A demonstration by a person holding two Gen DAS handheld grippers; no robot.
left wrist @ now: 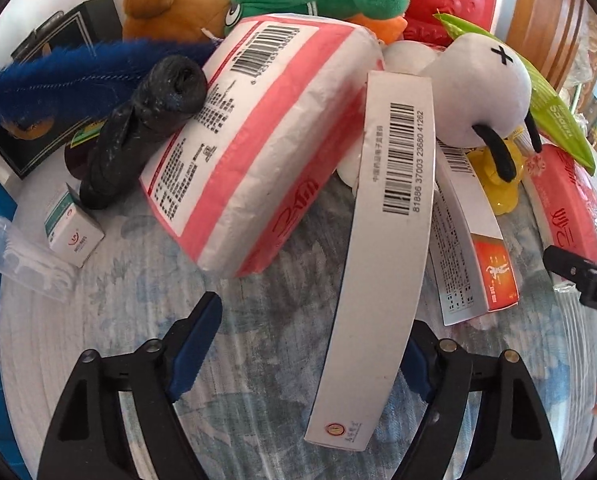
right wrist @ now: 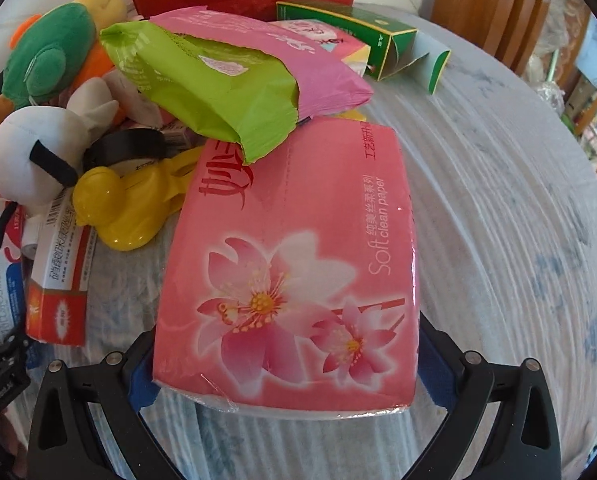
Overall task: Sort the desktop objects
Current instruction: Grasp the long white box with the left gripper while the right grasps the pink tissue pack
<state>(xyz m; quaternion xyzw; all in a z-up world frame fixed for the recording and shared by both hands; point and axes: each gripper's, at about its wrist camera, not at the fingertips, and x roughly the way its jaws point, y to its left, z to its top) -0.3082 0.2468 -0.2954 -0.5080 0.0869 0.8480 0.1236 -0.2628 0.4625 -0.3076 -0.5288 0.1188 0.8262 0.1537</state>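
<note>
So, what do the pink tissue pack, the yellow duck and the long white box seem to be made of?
Pink tissue pack: thin glossy plastic film, judging by its creases and glare, soft inside.
Yellow duck: probably hard, shiny moulded plastic; it shows smooth highlights.
Long white box: matte printed cardboard with flat faces and sharp folded edges.

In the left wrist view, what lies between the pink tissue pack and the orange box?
A long white box with barcodes lies between the tissue pack and the orange box.
</note>
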